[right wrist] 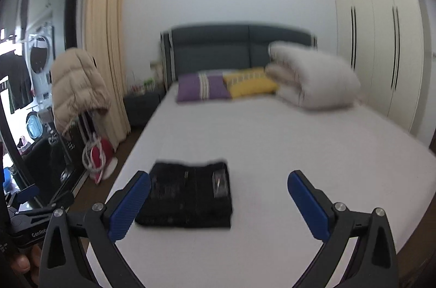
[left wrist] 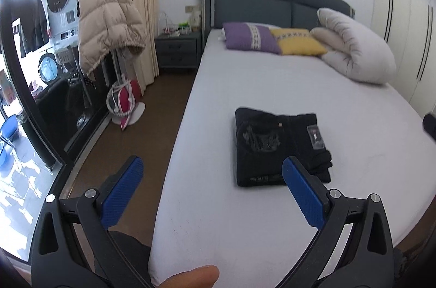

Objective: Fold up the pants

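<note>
With both sets of jaws spread wide and nothing between the pads, I'm holding off the work: left gripper (left wrist: 212,170) and right gripper (right wrist: 219,184) both hang above the near edge of the bed (left wrist: 272,220), clear of the fabric.

The pants (left wrist: 275,146) lie at 12 o'clock from my left jaws, slightly toward 1; in the right view the pants (right wrist: 188,198) sit at about 11 o'clock, close to my left-side pad. They're already a compact black rectangle, flat on the sheet, roughly centered across the mattress. Task looks essentially done, my read.

Handling guess: dark denim-like cloth, soft but with some body, moderate weight, not slippery, not fragile. Stacked layers will slide apart if pinched on one ply only. If it needs a tidy, I'd grab the loose bunched corner at 4 o'clock of the stack, or pinch all layers at a folded edge.

Further out: purple pillow (left wrist: 250,37) and yellow pillow (left wrist: 298,41) at 12, rolled duvet (left wrist: 357,48) at 1–2, puffer jacket (left wrist: 109,23) at 10.
</note>
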